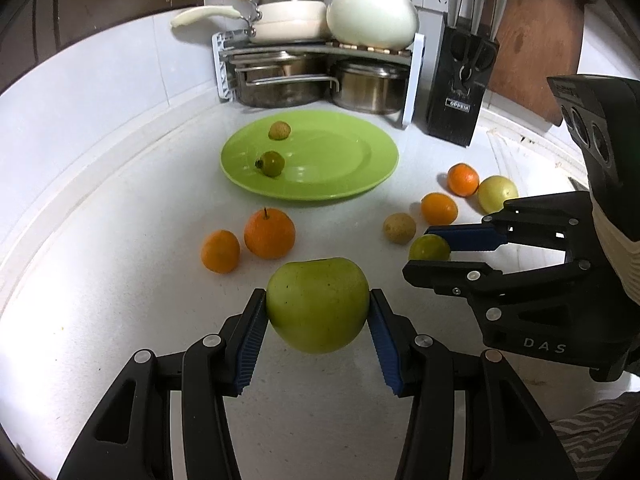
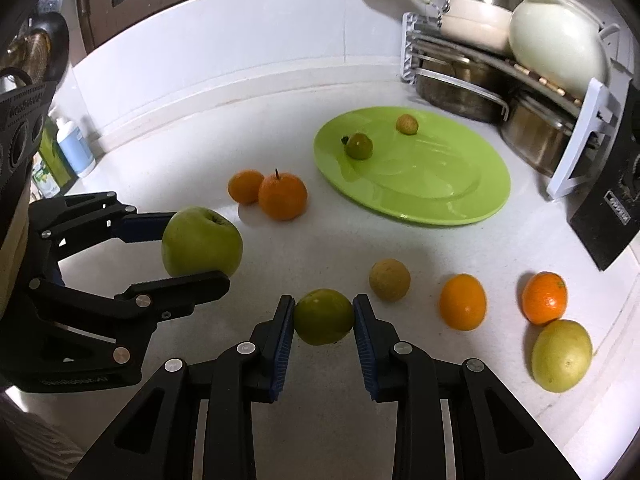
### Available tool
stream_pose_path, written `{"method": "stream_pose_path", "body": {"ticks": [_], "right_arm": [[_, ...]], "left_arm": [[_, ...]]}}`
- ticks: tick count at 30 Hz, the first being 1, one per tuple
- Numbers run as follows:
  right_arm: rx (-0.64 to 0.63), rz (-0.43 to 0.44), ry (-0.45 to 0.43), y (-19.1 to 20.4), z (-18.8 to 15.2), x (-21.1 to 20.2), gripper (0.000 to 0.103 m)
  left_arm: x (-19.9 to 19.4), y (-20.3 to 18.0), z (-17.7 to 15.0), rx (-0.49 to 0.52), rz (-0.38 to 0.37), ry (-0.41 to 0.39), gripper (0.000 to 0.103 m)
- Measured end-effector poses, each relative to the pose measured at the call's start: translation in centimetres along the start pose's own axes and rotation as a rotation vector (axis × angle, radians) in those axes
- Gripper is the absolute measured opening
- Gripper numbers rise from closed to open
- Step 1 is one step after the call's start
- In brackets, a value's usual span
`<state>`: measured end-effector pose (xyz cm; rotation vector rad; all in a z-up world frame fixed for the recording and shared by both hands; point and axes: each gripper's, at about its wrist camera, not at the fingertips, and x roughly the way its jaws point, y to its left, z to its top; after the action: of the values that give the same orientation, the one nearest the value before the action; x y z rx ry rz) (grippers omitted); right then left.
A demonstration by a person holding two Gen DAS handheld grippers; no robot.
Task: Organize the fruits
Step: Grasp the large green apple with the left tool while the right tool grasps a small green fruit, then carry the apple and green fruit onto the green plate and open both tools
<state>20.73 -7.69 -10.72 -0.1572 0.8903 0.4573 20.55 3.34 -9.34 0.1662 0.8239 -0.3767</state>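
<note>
Both my tools grip green fruit above the tabletop [image 1: 120, 200].

My left tool [image 1: 318, 312] is clamped on the apple [image 1: 318, 304], its pads on the apple's two sides; seen from my right wrist, its stem dimple tilts up and toward the plate [image 1: 360, 160]. My right tool [image 2: 324, 316] is clenched on a small green fruit [image 2: 324, 316], round, with no long axis I can make out. The plate, farther back, holds two small fruits. Oranges and a yellowish fruit lie loose on the tabletop. My right tool reads "DAS"; the knife block [image 1: 460, 96] label looks like "OPPEIN".
</note>
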Motion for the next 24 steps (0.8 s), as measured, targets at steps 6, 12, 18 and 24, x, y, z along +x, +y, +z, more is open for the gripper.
{"method": "stream_pose_path", "body": {"ticks": [6,12,18,24], "right_arm": [[0.032,-0.026,-0.055,-0.4,0.5,-1.9,0.031],[0.079,-0.065,-0.123,-1.4,1.6,-3.4,0.031],[0.103,-0.112,-0.179,-3.0,3.6,-4.3,0.031],[0.114,-0.129,-0.217,-4.4,5.7,-4.7,0.031]], "left_arm": [[-1.2,-0.3,1.0,-0.035,0.007,-0.051,0.05],[-1.6,-0.5,2.7,-0.042,0.029,-0.091,0.05],[-1.6,-0.3,4.8,-0.053,0.058,-0.121,0.05],[-1.4,0.3,7.4,-0.068,0.072,-0.148,0.05]]}}
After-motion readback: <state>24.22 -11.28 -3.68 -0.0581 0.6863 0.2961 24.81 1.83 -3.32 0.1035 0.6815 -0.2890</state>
